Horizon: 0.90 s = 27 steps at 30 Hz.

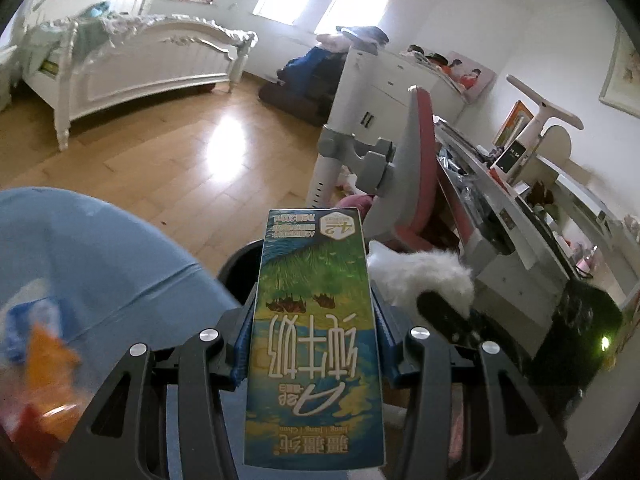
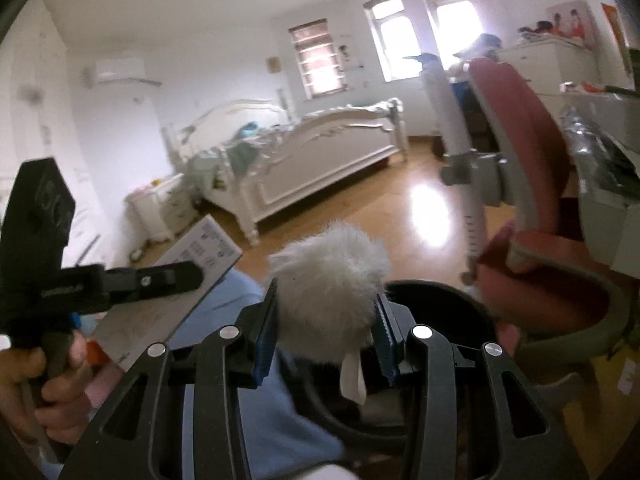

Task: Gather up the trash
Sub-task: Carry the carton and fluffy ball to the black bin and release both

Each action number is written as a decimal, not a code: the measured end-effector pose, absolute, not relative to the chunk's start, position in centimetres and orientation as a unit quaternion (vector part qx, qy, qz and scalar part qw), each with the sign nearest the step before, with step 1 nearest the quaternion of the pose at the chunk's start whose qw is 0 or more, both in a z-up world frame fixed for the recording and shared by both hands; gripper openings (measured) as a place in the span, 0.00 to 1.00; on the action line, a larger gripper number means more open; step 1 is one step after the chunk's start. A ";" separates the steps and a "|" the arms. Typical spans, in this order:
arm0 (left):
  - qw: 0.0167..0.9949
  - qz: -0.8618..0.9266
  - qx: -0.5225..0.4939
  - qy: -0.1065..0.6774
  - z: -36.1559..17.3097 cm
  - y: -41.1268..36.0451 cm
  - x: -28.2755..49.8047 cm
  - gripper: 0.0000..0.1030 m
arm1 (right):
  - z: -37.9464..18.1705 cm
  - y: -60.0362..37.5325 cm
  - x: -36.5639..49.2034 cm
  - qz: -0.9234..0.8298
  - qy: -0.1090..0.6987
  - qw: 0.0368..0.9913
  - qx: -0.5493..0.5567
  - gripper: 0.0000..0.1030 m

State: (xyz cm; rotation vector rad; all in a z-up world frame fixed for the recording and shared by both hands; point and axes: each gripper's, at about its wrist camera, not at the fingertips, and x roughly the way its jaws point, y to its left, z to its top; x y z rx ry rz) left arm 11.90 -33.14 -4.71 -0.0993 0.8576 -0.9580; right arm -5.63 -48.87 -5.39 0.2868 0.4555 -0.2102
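Observation:
My left gripper is shut on a green and blue milk carton and holds it over the rim of a black trash bin. My right gripper is shut on a white fluffy ball with a white tag, above the same black bin. The fluffy ball also shows in the left wrist view, to the right of the carton. The left gripper's handle and the carton's grey back show at the left of the right wrist view. A light blue bag hangs at the left.
A pink desk chair stands to the right of the bin, by a cluttered white desk. A white bed stands across the wooden floor. A black box sits under the desk.

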 end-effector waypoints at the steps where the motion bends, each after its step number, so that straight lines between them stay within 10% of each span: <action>1: 0.798 -0.447 -0.046 0.402 -5.1 -34.0 12.1 0.47 | -5.8 -49.5 -5.5 -0.112 0.228 0.957 0.140 0.41; 22: 0.784 -0.432 -0.012 0.445 -9.8 -40.9 14.8 0.47 | -11.7 -53.8 -2.5 -0.142 0.280 0.935 0.164 0.43; 27: 0.785 -0.429 -0.001 0.447 -9.5 -41.7 15.0 0.63 | -11.7 -53.8 -2.4 -0.140 0.284 0.932 0.174 0.70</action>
